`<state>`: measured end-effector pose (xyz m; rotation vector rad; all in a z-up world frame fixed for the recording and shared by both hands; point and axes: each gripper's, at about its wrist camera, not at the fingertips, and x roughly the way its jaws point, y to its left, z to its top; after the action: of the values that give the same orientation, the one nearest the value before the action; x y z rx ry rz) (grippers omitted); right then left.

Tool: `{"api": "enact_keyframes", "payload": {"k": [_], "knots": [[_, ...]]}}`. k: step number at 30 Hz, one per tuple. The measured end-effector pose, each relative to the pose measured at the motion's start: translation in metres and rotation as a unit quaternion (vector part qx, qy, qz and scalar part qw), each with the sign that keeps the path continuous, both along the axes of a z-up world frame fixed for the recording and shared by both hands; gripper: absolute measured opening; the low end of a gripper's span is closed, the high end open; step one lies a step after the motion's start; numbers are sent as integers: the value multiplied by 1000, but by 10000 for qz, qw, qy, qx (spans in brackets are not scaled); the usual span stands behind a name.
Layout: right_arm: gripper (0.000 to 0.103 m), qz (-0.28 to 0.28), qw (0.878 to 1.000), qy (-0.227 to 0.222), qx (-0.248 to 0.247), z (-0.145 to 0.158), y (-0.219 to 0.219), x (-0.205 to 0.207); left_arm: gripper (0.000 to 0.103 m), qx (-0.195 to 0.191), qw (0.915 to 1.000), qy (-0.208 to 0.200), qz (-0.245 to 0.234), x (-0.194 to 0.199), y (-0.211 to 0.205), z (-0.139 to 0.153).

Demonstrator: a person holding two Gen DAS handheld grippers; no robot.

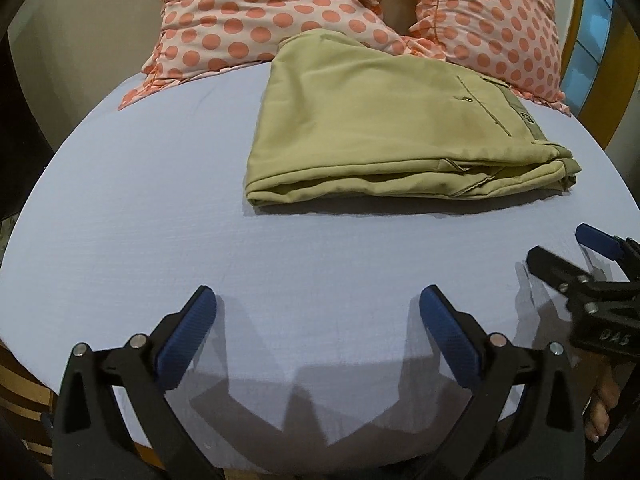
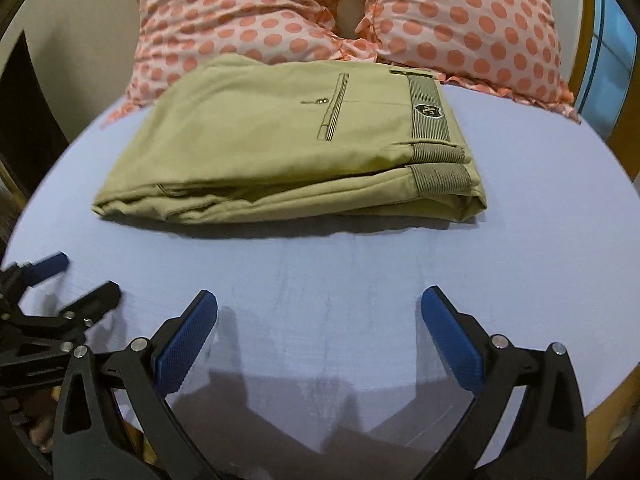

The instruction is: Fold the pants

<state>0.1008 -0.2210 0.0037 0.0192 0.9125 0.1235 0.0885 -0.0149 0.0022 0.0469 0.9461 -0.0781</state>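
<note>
The khaki pants [image 1: 384, 132] lie folded into a compact stack on the light blue bed sheet [image 1: 160, 220], with the back pocket and waistband on top. They also show in the right wrist view [image 2: 288, 148], where the sheet [image 2: 520, 220] spreads around them. My left gripper [image 1: 318, 304] is open and empty, above the sheet, well short of the pants. My right gripper [image 2: 319, 304] is open and empty, also short of the pants. The right gripper shows at the right edge of the left wrist view [image 1: 560, 248], the left one at the left edge of the right wrist view [image 2: 84, 276].
Two pink pillows with orange dots [image 1: 260, 20] [image 2: 460, 20] lean at the head of the bed, just behind the pants. The wooden bed frame [image 1: 624, 92] runs along the right. The bed's near edge lies under the grippers.
</note>
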Motion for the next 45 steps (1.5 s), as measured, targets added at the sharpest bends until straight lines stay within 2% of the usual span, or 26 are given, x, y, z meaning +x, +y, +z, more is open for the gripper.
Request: {"api": "enact_keyframes", "payload": {"k": [2,12,45], "knots": [[102,-64,9998,-35,-204,-2,5,-2,101,4,10000,-51,13,-1,-1,0],[102,-329,9991,-180,-173,-3,5,-4,101,25,9999,-149,9,-1,-1,0],[102,-378,9990,-170,-174,-3,3,-2,101,37,9998,-189,7,-2,-2,-1]]}}
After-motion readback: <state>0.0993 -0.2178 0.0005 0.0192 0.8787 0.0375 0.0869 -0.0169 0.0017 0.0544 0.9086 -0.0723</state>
